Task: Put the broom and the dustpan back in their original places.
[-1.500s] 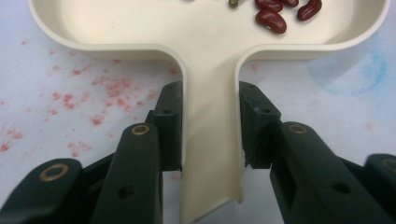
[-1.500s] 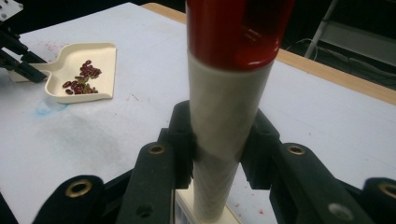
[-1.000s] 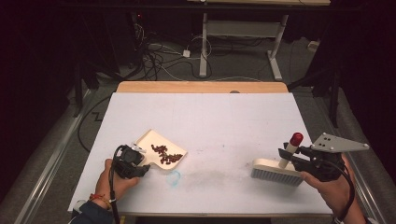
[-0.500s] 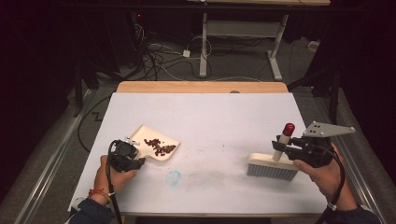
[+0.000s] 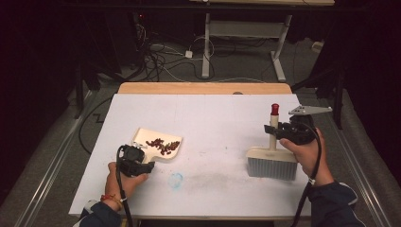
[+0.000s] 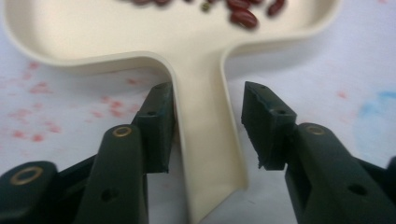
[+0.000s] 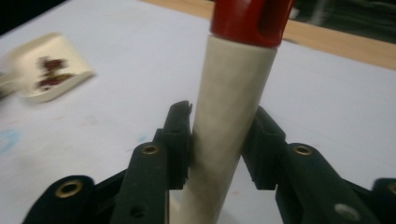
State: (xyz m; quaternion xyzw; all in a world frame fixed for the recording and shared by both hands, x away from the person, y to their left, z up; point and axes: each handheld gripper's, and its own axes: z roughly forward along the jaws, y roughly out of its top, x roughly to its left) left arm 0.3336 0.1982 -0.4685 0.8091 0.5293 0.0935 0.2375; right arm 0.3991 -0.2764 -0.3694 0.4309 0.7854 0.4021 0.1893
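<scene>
The left gripper (image 6: pixel 208 126) straddles the cream dustpan (image 6: pixel 196 51) handle, jaws parted – one seems to touch it. Beans (image 5: pixel 163 145) lie in the pan. The right gripper (image 7: pixel 217 140) clamps the brush (image 5: pixel 272 158) handle, bristles on the table (image 5: pixel 213 113).

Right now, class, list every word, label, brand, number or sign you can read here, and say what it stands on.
None: no readable text on the dustpan, the brush or the table. The blue mark on the table is a smudge, not writing.
</scene>
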